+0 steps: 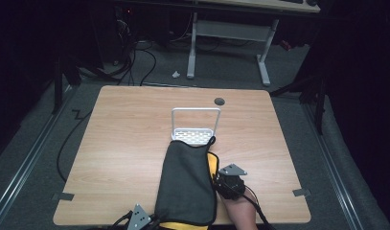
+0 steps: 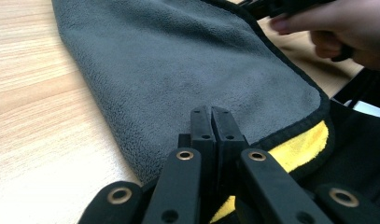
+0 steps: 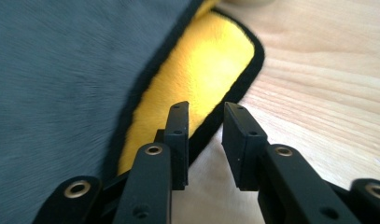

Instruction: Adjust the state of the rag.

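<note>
A grey cloth (image 1: pixel 188 184) with black trim and a yellow underside lies folded lengthwise on the wooden table (image 1: pixel 125 143), running from a white rack to the front edge. My left gripper (image 1: pixel 153 222) sits at the cloth's near left corner. In the left gripper view its tips (image 2: pixel 211 116) are pressed together over the grey pile (image 2: pixel 178 60), with nothing visible between them. My right gripper (image 1: pixel 220 186) is at the cloth's right side, held by a hand (image 1: pixel 240 213). It stands open (image 3: pixel 206 122), straddling the black-trimmed edge of the yellow layer (image 3: pixel 197 65).
A white wire rack (image 1: pixel 196 125) stands upright at the table's middle, touching the cloth's far end. A grey grommet (image 1: pixel 219 101) sits near the far edge. Beyond the table are a desk's white legs (image 1: pixel 263 62) and floor cables (image 1: pixel 135 57).
</note>
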`<state>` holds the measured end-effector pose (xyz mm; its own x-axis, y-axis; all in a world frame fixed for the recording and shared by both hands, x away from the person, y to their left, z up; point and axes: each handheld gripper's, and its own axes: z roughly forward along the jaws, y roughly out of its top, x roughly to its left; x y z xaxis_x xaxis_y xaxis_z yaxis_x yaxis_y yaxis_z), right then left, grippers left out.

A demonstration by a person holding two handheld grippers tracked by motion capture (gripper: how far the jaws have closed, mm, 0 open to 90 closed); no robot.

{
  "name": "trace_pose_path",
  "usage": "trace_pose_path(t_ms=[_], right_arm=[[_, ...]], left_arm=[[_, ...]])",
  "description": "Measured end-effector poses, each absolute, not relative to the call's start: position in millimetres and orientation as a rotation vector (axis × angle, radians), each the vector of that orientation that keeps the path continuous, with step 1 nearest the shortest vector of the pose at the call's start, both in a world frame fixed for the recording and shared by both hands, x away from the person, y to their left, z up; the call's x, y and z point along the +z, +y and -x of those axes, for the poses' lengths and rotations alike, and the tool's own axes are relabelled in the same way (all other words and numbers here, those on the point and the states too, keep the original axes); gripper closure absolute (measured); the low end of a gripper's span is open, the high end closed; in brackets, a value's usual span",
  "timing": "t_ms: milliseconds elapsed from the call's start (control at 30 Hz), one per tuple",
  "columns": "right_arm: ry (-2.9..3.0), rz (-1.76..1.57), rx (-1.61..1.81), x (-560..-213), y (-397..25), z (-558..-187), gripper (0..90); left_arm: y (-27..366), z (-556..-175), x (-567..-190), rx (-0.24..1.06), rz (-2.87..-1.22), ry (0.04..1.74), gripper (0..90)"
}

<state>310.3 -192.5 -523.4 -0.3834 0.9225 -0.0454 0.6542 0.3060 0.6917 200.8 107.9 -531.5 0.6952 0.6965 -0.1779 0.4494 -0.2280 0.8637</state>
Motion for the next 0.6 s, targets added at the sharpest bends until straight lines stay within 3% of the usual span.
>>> trace_pose_path(t_ms=[267, 600], right_arm=[[2.094, -1.432, 0.779, -523.1, -202.2, -343.0, 73.2], [2.064, -1.394, 0.972, -513.5, -176.7, -350.2, 64.1]], left_arm=[[102.0, -191.5, -538.8, 0.264, -1.929, 0.853, 88.8], [96.0, -193.9, -541.2, 0.243, -1.952, 0.831, 80.5]])
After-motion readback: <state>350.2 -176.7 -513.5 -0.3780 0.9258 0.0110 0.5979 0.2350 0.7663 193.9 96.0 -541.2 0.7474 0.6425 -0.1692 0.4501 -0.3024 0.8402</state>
